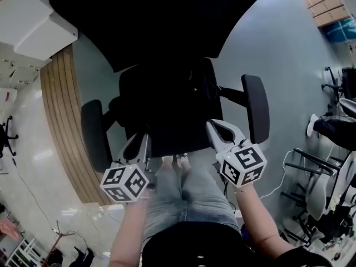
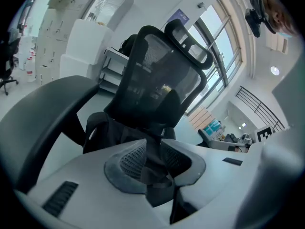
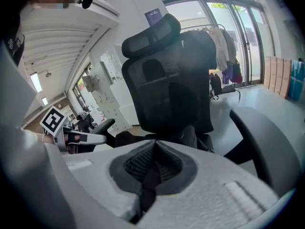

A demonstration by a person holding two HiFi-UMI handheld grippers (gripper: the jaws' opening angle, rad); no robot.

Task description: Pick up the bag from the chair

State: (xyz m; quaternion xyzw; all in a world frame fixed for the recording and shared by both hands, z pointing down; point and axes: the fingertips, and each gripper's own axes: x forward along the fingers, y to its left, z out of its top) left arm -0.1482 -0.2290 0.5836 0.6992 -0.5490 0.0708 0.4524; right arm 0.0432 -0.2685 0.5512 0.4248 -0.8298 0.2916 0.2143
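A black bag [image 1: 167, 107] lies on the seat of a black office chair [image 1: 156, 15], hard to tell apart from the dark seat in the head view. My left gripper [image 1: 143, 142] is at the seat's front left edge. In the left gripper view it [image 2: 152, 152] is shut on a fold of black bag fabric [image 2: 153, 168], and the bag's bulk [image 2: 112, 130] lies just ahead. My right gripper [image 1: 214, 128] is at the front right corner. Its pads [image 3: 164, 163] are pressed together on a thin dark strip of the bag.
The chair's armrests [image 1: 93, 132] [image 1: 256, 107] flank both grippers, and its tall mesh backrest [image 2: 162, 75] rises behind the bag. The person's legs [image 1: 183, 193] stand right against the seat front. Wooden flooring [image 1: 61, 110] lies left; other chairs and cables [image 1: 322, 188] are right.
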